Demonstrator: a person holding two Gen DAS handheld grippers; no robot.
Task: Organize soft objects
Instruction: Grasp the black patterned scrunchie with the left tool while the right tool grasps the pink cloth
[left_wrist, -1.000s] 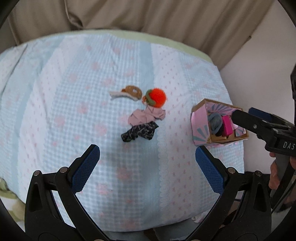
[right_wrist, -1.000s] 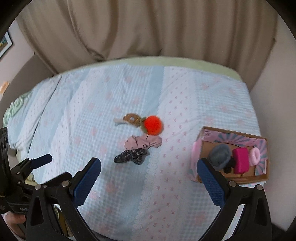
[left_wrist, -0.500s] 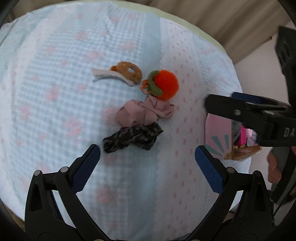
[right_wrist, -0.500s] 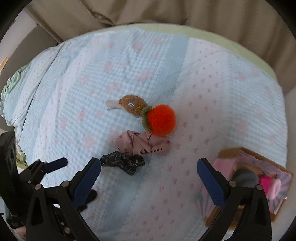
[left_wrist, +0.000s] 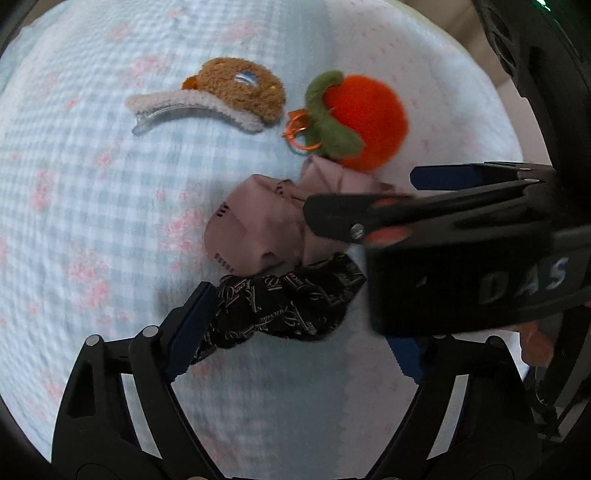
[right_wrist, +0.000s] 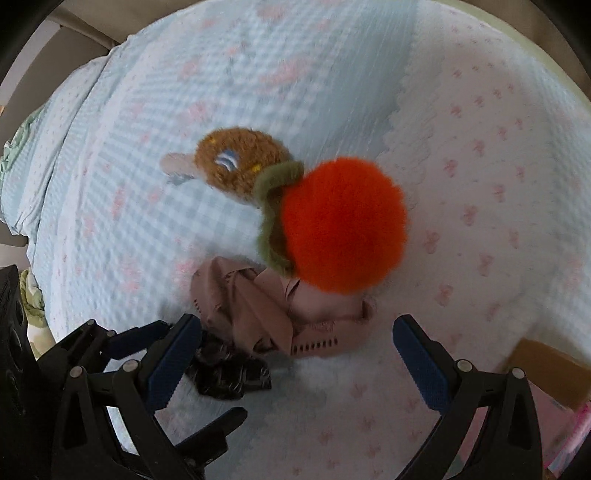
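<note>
With both grippers spread wide and empty, our left gripper (left_wrist: 295, 325) straddles the black scrunchie (left_wrist: 284, 306) lying crosswise between its fingers, while our right gripper (right_wrist: 295, 354) brackets the pink cloth (right_wrist: 273, 314).

On bedspread (left_wrist: 92, 221): hair clip (left_wrist: 221, 99) at far left, pompom (left_wrist: 364, 118) just right of it, nearly touching. Folded cloth (left_wrist: 266, 229) just in front of pompom, touching it. Scrunchie (left_wrist: 288, 306) nearest, against cloth's front edge. Box (right_wrist: 546, 365) well off to right.
</note>
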